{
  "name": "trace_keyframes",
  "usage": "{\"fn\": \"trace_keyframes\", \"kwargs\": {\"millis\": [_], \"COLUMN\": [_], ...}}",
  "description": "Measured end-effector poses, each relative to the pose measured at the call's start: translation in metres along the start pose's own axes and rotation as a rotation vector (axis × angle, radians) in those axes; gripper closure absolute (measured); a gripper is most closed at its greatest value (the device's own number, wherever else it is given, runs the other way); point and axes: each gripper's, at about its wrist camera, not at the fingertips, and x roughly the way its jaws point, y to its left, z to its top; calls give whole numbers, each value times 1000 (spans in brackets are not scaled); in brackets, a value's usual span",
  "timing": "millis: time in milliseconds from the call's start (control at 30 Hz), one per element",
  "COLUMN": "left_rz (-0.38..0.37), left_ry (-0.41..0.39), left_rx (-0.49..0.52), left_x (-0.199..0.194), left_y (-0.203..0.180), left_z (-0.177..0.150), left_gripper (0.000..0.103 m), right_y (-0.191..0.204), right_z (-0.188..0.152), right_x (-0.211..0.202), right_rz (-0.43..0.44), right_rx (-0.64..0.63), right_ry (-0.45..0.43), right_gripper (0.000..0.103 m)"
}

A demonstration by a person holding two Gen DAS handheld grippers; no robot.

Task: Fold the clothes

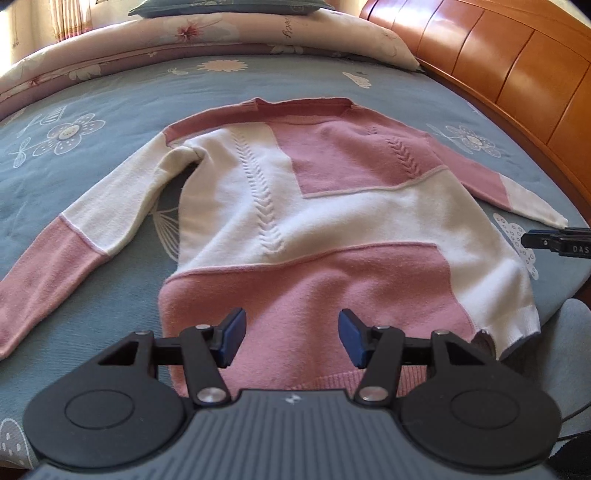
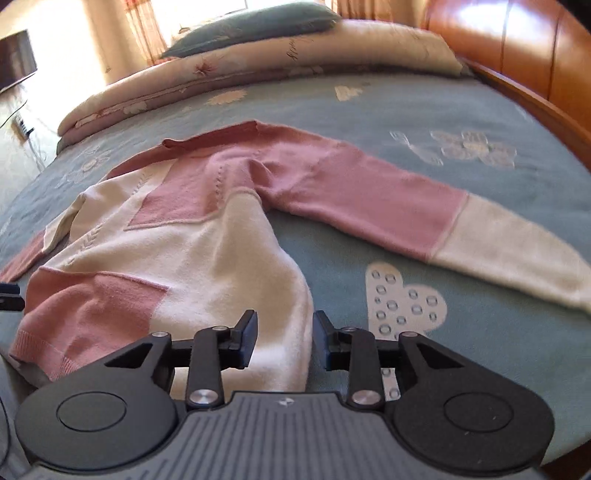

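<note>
A pink-and-cream knitted sweater [image 1: 332, 221] lies flat, front up, on the blue flowered bed cover [image 1: 110, 110], with both sleeves spread out. My left gripper [image 1: 291, 334] hovers open over the pink hem band, with nothing between its blue pads. In the right wrist view the sweater [image 2: 207, 258] shows its cream lower corner. My right gripper [image 2: 284, 336] stands open just above that corner, its pads apart and not pressing on the cloth. The right sleeve [image 2: 406, 221] stretches away to the right. A black tip of the right gripper [image 1: 554, 242] shows at the left wrist view's right edge.
A folded flowered quilt [image 1: 221, 40] and a dark pillow [image 1: 229, 7] lie across the far end of the bed. A wooden headboard [image 1: 498, 55] curves along the right side. Bare bed cover [image 2: 480, 332] lies to the right of the sweater.
</note>
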Motion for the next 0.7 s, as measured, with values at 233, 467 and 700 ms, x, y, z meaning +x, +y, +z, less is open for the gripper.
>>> {"fn": "trace_keyframes", "kwargs": {"millis": [233,467,700], "left_rz": [10,54,48], "left_ry": [25,-9,31], "left_rx": [-77,-193,-268], "left_x": [6,-2,18], "left_y": [15,54,75], "left_z": [-2,-20,-33], "left_gripper": [44,45,46], "right_y": [89,139,152], "right_z": [10,4,-1], "right_x": [15,33,35], "right_rz": [283,395,452], "right_rx": [-278,-354,-398], "right_ry": [13,61,72], "right_gripper": [61,61,61]}}
